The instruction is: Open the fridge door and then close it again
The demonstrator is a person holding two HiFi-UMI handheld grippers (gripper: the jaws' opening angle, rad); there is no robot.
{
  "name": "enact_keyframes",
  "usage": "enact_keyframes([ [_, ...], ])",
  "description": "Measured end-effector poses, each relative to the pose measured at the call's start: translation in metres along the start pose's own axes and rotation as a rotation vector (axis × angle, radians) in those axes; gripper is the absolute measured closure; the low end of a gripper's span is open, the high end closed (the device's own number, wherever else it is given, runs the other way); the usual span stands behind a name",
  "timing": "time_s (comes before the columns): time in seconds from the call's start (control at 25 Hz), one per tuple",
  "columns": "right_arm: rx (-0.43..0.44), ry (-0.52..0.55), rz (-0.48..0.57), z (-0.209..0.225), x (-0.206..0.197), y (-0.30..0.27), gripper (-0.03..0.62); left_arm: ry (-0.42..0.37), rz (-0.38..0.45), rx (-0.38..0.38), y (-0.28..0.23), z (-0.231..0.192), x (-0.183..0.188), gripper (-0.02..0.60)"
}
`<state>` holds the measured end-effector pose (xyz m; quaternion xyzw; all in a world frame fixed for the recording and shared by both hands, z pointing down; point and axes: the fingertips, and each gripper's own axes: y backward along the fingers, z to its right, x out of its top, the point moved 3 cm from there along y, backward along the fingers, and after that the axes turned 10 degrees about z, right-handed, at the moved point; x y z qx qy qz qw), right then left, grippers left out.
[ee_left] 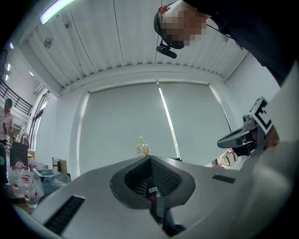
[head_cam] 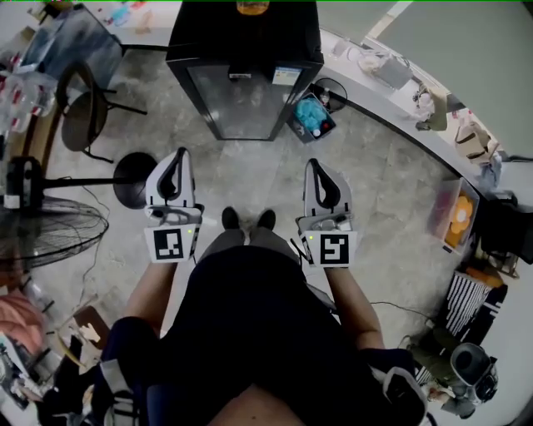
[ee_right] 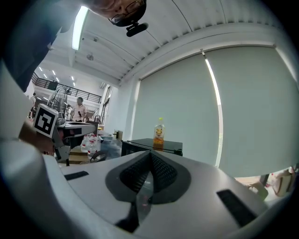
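Observation:
A small black fridge (head_cam: 244,66) with a glass door (head_cam: 237,101) stands on the floor ahead of me, its door closed. An orange drink bottle (head_cam: 252,7) stands on its top, also seen as the bottle (ee_right: 159,132) on the fridge (ee_right: 152,145) in the right gripper view and the bottle (ee_left: 142,147) in the left gripper view. My left gripper (head_cam: 177,155) and right gripper (head_cam: 315,164) are held side by side in front of my body, both shut and empty, well short of the fridge.
A blue-filled crate (head_cam: 313,117) sits right of the fridge. A chair (head_cam: 83,116) and a floor fan (head_cam: 50,229) stand at the left. A curved white counter (head_cam: 391,104) with clutter runs along the right, with boxes (head_cam: 454,218) below it. My feet (head_cam: 247,219) are between the grippers.

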<state>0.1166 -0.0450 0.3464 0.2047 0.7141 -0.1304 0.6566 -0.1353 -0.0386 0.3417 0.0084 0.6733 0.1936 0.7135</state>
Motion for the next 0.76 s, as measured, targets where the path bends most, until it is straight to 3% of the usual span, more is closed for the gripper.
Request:
enact_keyframes([
  [0.76,0.013,0.063,-0.02,0.0054,0.0016,0.0028,0.577,-0.002,-0.014,0.005,0.0011,0.0078,-0.0019,0.558],
])
